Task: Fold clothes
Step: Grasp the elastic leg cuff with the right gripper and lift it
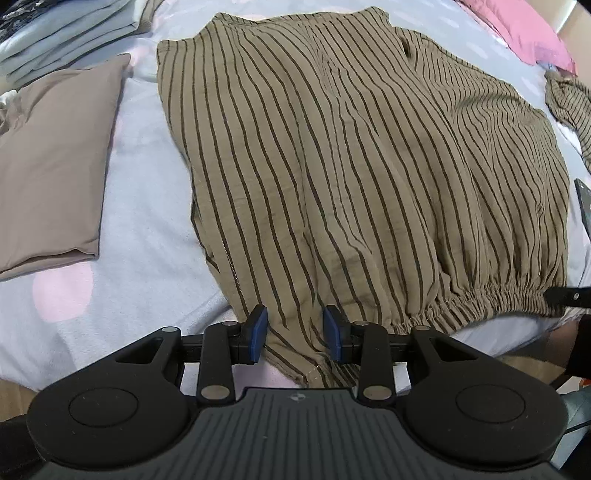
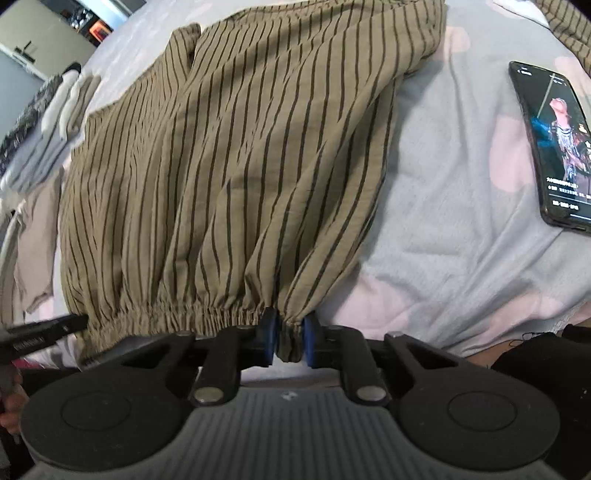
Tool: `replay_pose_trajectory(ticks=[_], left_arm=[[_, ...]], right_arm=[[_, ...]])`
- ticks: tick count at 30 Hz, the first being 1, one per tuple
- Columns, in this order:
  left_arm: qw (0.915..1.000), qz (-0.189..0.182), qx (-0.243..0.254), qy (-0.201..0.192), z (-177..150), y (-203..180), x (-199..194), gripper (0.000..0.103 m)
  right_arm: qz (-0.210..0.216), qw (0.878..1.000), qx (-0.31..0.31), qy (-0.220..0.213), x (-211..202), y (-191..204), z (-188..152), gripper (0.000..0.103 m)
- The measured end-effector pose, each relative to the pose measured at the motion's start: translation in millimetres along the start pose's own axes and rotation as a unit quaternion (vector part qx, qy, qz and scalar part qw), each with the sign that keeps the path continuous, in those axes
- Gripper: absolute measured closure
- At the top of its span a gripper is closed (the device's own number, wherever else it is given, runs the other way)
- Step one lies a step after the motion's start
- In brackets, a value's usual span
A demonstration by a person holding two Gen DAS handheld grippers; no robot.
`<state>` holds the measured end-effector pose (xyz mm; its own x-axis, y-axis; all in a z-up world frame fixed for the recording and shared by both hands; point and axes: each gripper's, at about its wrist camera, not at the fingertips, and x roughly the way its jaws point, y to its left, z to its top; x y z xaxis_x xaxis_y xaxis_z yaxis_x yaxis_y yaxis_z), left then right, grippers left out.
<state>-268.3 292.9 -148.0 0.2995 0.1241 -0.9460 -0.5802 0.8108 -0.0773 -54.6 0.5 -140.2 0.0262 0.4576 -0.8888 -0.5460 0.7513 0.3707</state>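
We hold the left hand-held gripper (image 1: 295, 338) at the near edge of the bed (image 1: 147, 236), its blue pads (image 1: 258, 334) spread apart with a loose corner of the striped garment (image 1: 351, 166) lying between them, ungripped. Our right hand-held gripper (image 2: 289, 341) is clenched on the gathered waistband (image 2: 192, 314) at the garment's near right corner, cloth bunched between its pads. The olive-brown striped garment lies spread over the pale sheet, waistband toward us, its body running away from us. To its left rests a folded taupe cloth (image 1: 55, 166); to its right, a phone (image 2: 554, 147) lies face up, screen lit. Farther back we see a stack of folded grey clothes (image 1: 66, 37) at far left and a pink pillow (image 1: 524, 29) at far right.
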Motion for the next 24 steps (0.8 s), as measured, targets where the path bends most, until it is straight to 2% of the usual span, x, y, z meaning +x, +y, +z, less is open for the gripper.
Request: replay_pose_trajectory(ticks=[14,24], left_arm=[[0.9999,-0.003,-0.009,-0.006,1,1,-4,0.072],[0.9996,-0.018,-0.022,-0.007,4,6,-4,0.072]], right_arm=[[0.037,0.997,-0.039,-0.048,-15,45,13,0.091],[0.079,0.991,-0.096,-0.048,-12,92,24,0.092]])
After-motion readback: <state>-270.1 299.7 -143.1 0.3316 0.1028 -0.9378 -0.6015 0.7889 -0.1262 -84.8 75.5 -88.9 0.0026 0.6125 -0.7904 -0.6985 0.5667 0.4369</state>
